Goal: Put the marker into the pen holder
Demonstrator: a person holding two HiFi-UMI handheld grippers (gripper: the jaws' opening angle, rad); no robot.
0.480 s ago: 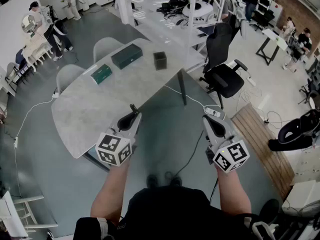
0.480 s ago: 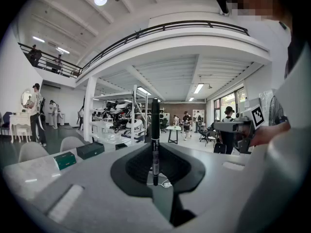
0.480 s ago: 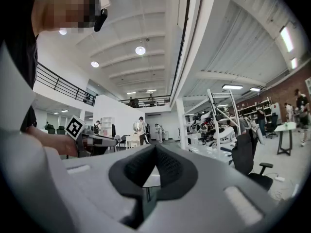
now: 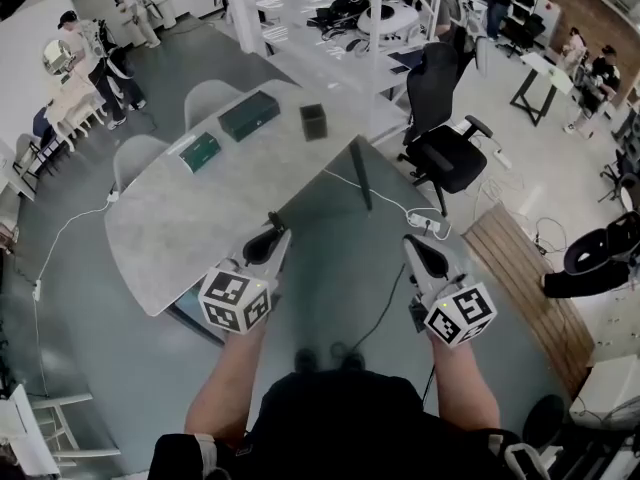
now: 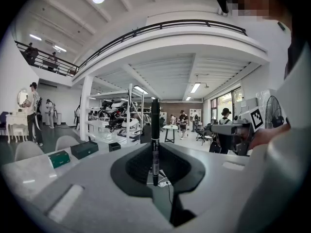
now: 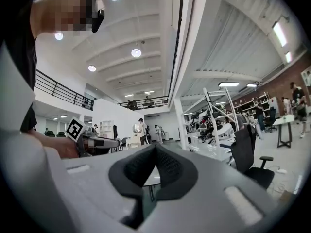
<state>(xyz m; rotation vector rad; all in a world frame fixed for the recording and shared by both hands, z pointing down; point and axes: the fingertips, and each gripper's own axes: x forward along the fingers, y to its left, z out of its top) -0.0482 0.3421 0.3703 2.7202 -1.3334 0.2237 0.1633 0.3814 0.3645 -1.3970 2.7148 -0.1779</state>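
Note:
A black marker stands upright between the jaws of my left gripper, which is shut on it. In the head view that gripper hovers over the near edge of the grey table, and the marker's tip pokes out past the fingertips. The black pen holder stands at the table's far end, well beyond the gripper; it shows small in the left gripper view. My right gripper hangs over the floor to the right of the table. Its jaws meet with nothing between them.
A dark green case and a smaller green box lie on the table left of the pen holder. White chairs stand behind the table. A black office chair and a cable with a power strip are on the right.
My left gripper has shifted slightly to the right with the marker still in it. The right gripper has barely moved.

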